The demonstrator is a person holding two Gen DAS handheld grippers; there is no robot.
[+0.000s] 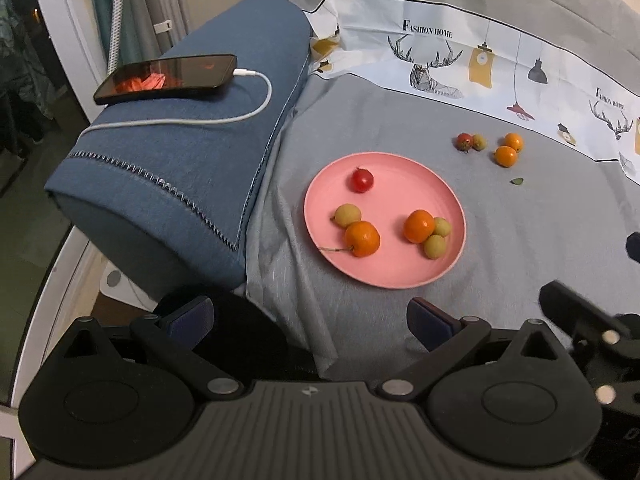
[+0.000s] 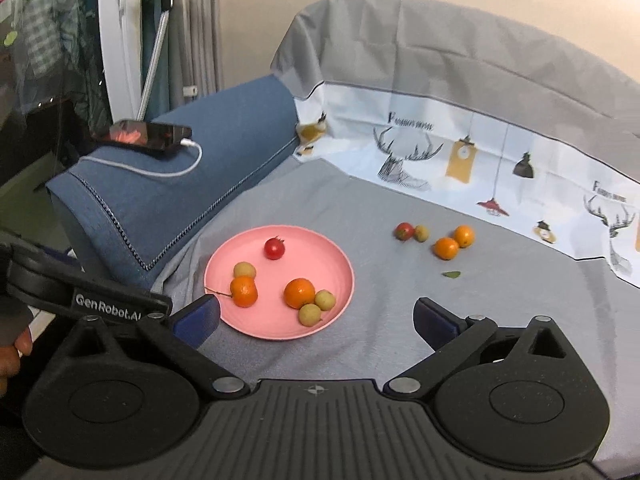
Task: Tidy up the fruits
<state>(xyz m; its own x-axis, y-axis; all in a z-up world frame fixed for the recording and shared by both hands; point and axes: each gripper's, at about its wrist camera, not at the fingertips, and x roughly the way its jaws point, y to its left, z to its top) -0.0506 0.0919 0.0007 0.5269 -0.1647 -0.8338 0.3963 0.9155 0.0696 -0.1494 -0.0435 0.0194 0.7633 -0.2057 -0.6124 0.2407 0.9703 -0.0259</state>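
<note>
A grey sheet [image 2: 400, 320] covers a bed-like surface, with a printed deer-and-lamp border along its far edge and a cream wall behind. The pink plate [image 2: 256, 324] serves as the landmark. Left of the plate rises a blue cushion [image 2: 160, 200], and on top of it lies a phone [image 2: 144, 134] plugged into a white cable [image 2: 176, 168].

On the plate sit six fruits: a red one toward its far rim, and two oranges with three small yellow-green ones on the near half.

Right of the plate and farther back, well apart from it, four loose fruits [image 2: 436, 238] lie on the sheet: a red one touching a small green one, then two oranges touching each other. A green leaf [image 2: 451, 275] lies just nearer than the oranges.

The left gripper [image 1: 310, 320] hangs near the plate's near-left side, jaws wide apart and empty. The right gripper [image 2: 316, 320] hovers over the plate's near rim, likewise spread wide with nothing between its fingers.

The loose cluster lies ahead and to the right of both grippers. It runs roughly left to right across the sheet. The right gripper looks the nearer, so it probably suits the next pick, starting with the near orange.
</note>
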